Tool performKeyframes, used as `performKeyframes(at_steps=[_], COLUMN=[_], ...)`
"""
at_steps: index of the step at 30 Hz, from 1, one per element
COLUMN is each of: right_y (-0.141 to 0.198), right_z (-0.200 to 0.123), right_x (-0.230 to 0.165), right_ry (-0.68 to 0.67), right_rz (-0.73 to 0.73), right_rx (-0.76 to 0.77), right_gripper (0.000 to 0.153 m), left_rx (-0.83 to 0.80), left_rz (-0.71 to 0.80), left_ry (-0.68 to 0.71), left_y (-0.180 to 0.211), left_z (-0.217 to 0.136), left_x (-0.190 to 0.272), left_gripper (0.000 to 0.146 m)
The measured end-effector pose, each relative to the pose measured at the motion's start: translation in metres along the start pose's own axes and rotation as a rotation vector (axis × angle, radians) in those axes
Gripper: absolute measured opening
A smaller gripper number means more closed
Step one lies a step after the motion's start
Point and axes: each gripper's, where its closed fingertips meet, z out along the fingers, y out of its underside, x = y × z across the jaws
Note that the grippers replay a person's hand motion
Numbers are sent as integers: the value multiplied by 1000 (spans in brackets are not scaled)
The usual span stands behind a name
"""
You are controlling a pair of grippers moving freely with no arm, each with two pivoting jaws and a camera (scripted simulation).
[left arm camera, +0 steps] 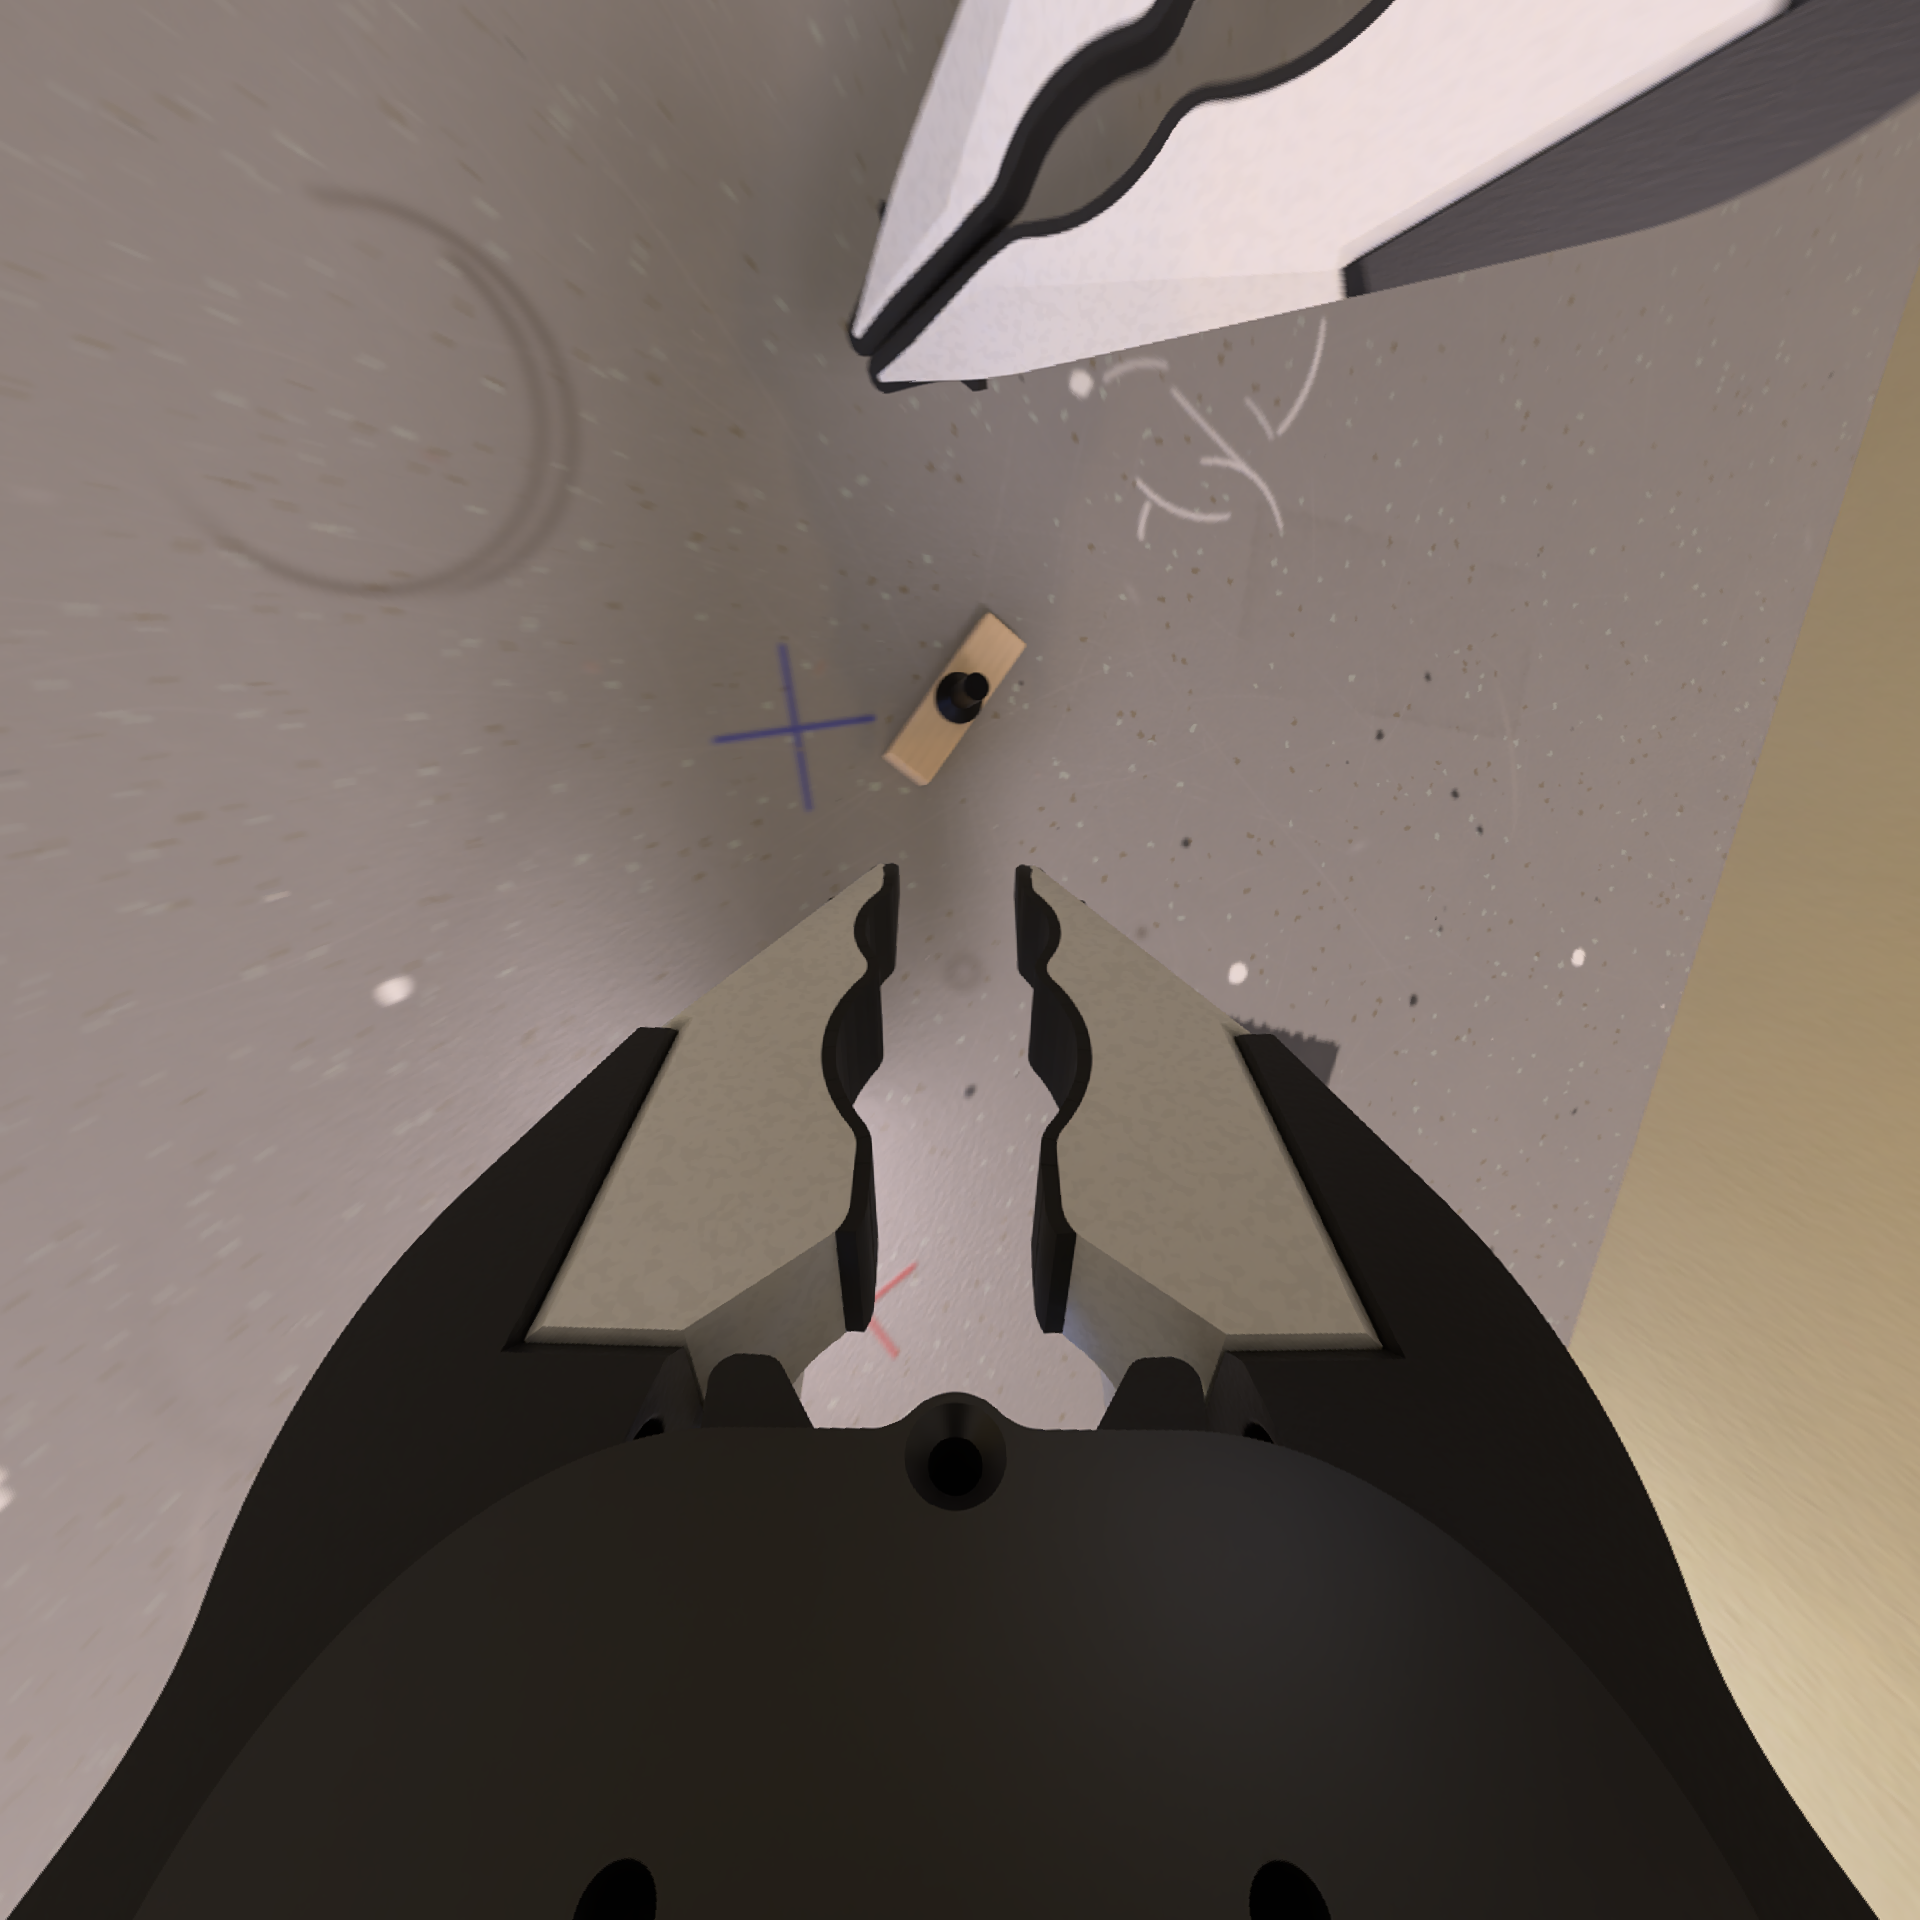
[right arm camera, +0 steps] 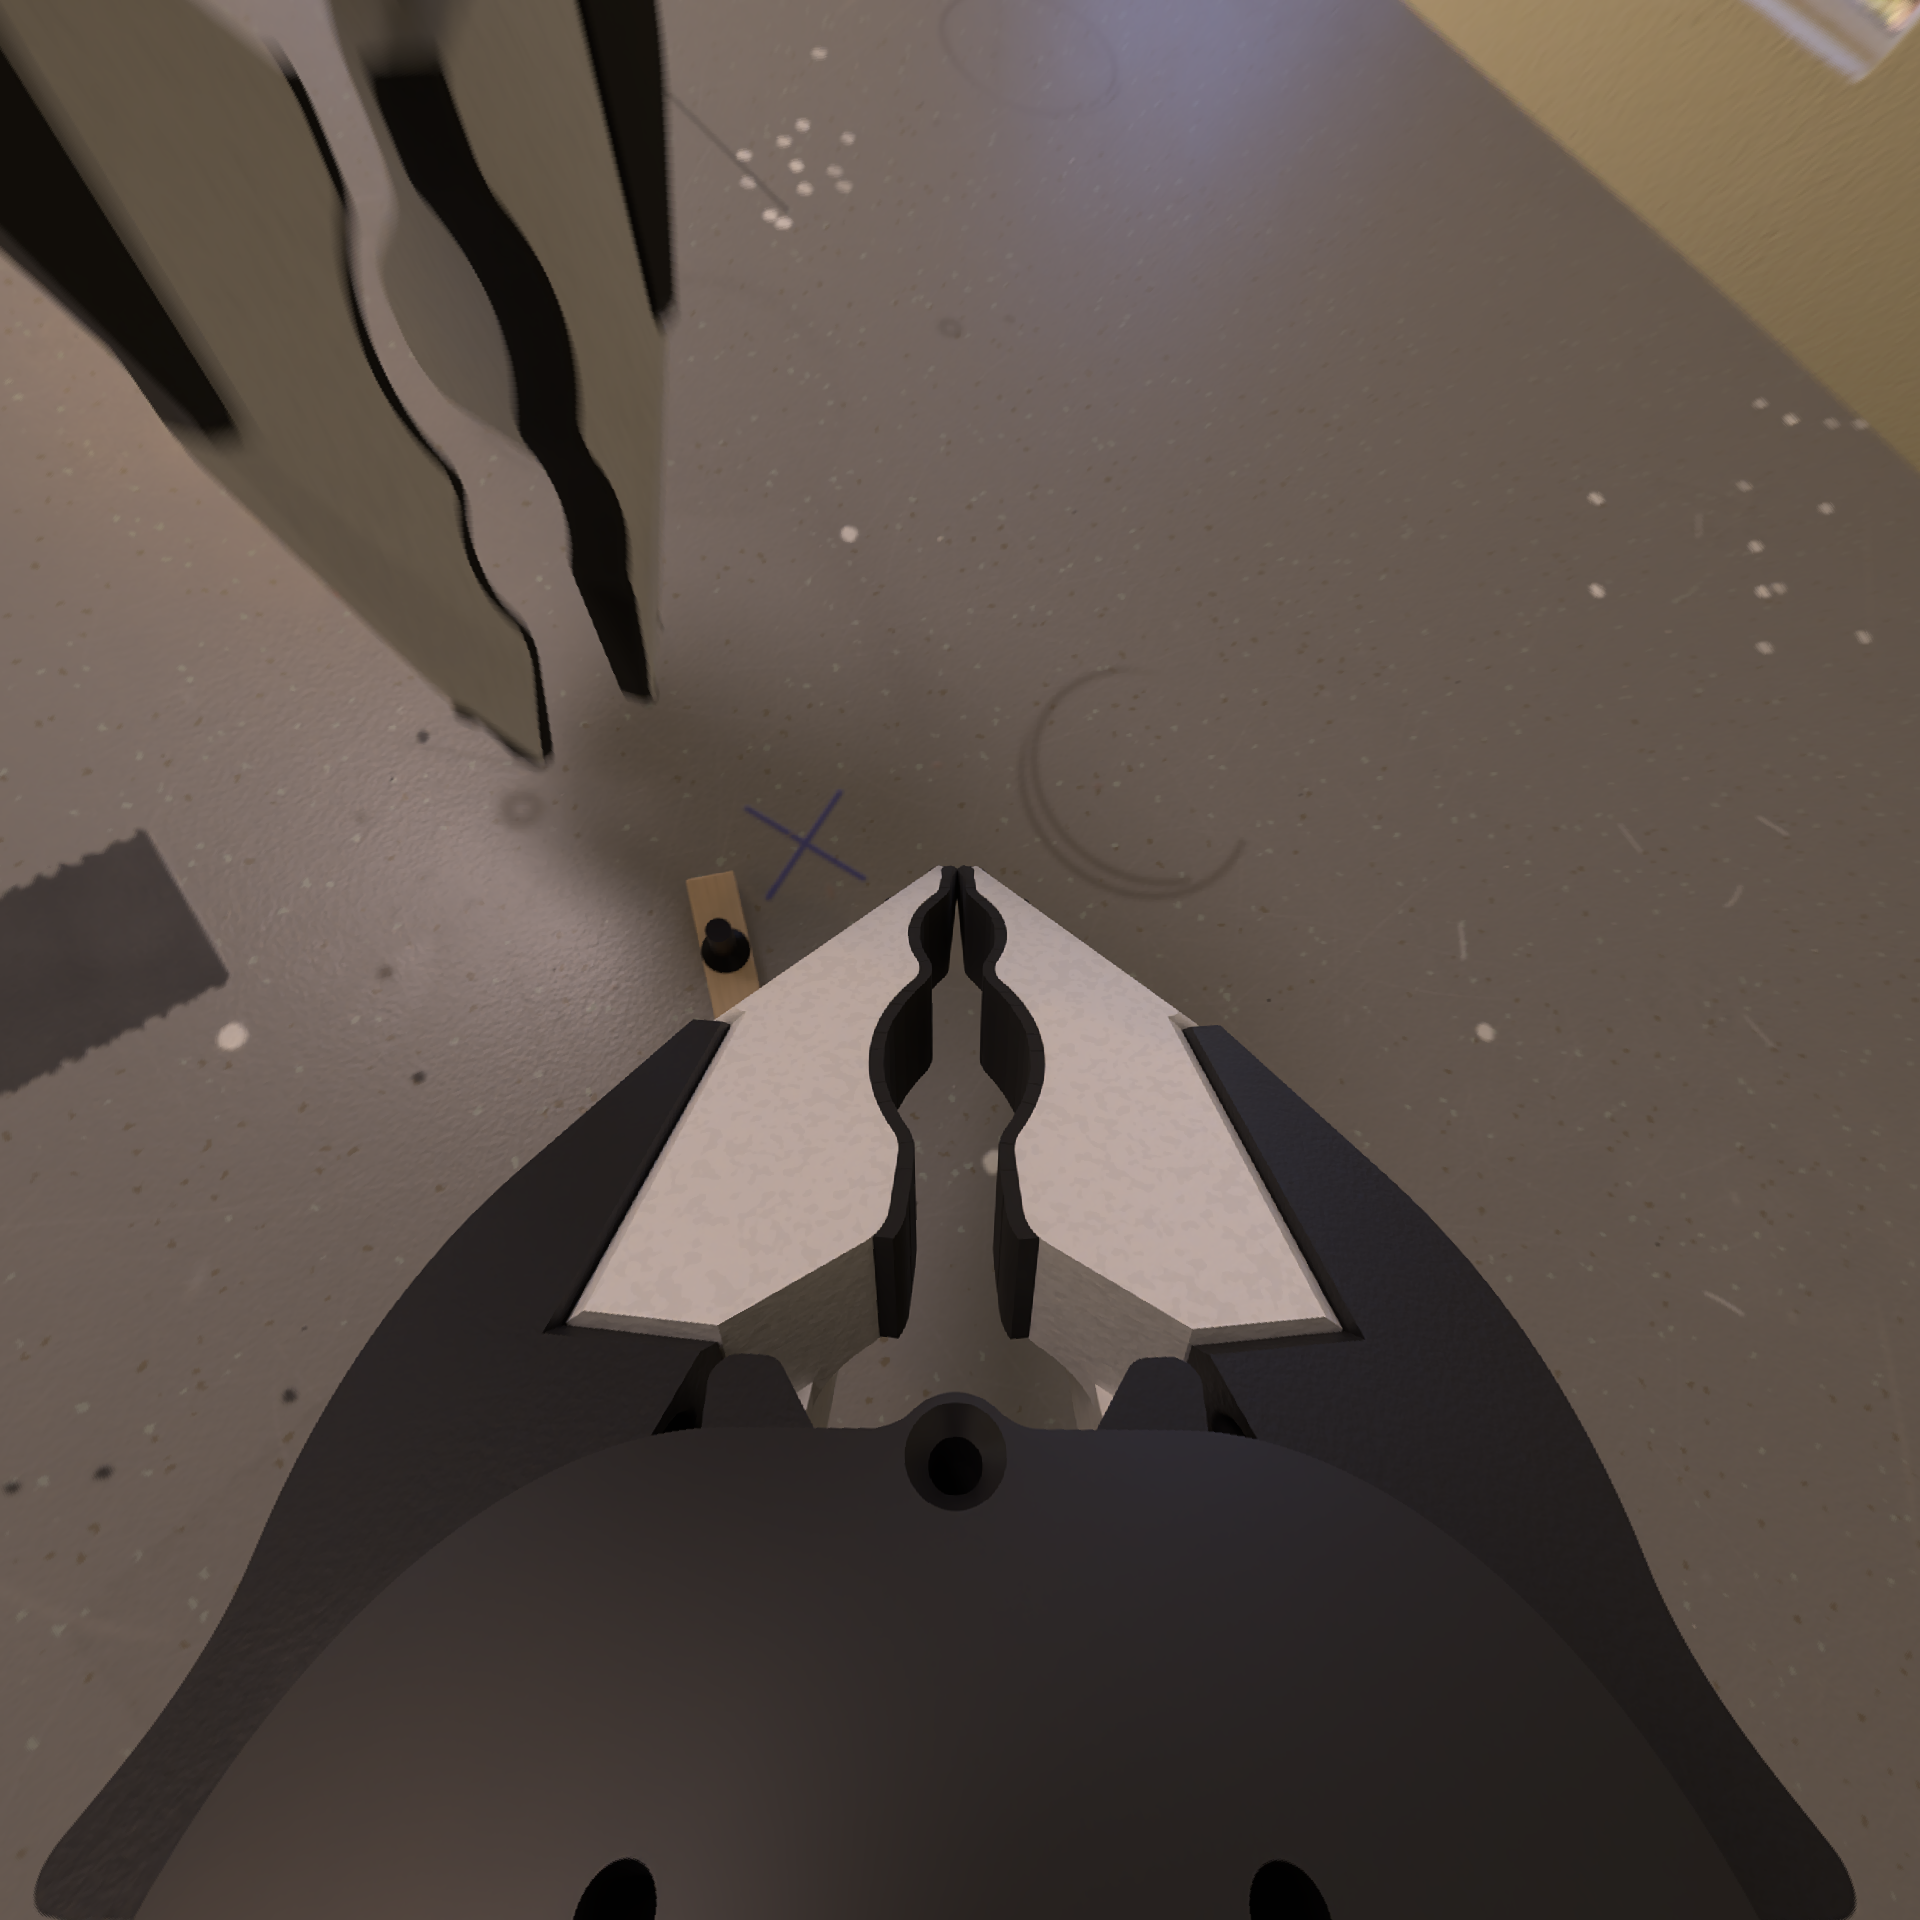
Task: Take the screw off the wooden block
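Left wrist view: looked down on a speckled grey tabletop (left arm camera: 1351,831). Held the left gripper (left arm camera: 956,878) open and empty, fingertips apart, bare table showing between them. Found the wooden block (left arm camera: 954,710) lying flat just beyond the tips, turned diagonally, with the black screw (left arm camera: 961,694) standing upright in its middle. Touched by neither gripper. Saw a blue cross mark (left arm camera: 795,727) just left of the block, and a faint ring stain (left arm camera: 416,395) farther off to the left. Noted white scribbles (left arm camera: 1226,447) to the far right, a small red mark (left arm camera: 885,1314) near the finger bases, and a dark grey patch with a toothed edge (left arm camera: 1304,1049) at the right finger. Caught the right gripper (left arm camera: 871,353) at the far right, closed at the tips, hanging well clear of the block.

Right wrist view: kept the right gripper (right arm camera: 956,873) shut with nothing between the tips. Showed the block (right arm camera: 722,951) just left of the tips, its near end hidden behind the left finger, the screw (right arm camera: 717,940) upright in it. Placed the blue cross (right arm camera: 805,844) just beyond the block, the ring stain (right arm camera: 1122,790) to the right, the toothed patch (right arm camera: 94,961) far left. Saw the left gripper (right arm camera: 587,722) at the upper left, blurred, fingertips parted, above the table.
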Motion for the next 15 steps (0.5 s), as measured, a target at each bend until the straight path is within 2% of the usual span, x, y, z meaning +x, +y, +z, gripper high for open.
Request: performKeyframes(at_steps=[2, 5, 7, 9, 10, 11, 13, 15], right_y=[-3, -8, -11, -5, 3, 13, 28, 33], right_z=[-3, -7, -6, -3, 0, 5, 15, 21], right_x=[4, 6, -12, -47, -62, -70, -78, -80], right_ry=[23, 36, -82, -296, -391, -429, -430, -434], right_rz=[3, 11, 20, 22, 15, -4, -37, -18], right_rx=[29, 68, 86, 55, -1, -72, -179, -213], right_gripper=[0, 0, 0, 0, 0, 0, 0, 0], left_rx=[78, 279, 440, 544, 570, 583, 596, 605], left_rz=[18, 21, 2, -28, -41, -49, -47, -30], left_ry=[-71, -202, -252, -260, -258, -260, -281, -310], left_y=[-3, -7, -2, 11, 18, 25, 34, 37], left_z=[-32, -103, -155, -193, -207, -217, -231, -238], left_x=[-7, -19, -22, -22, -21, -21, -21, -21], left_gripper=[15, 8, 6, 4, 3, 1, 0, 0])
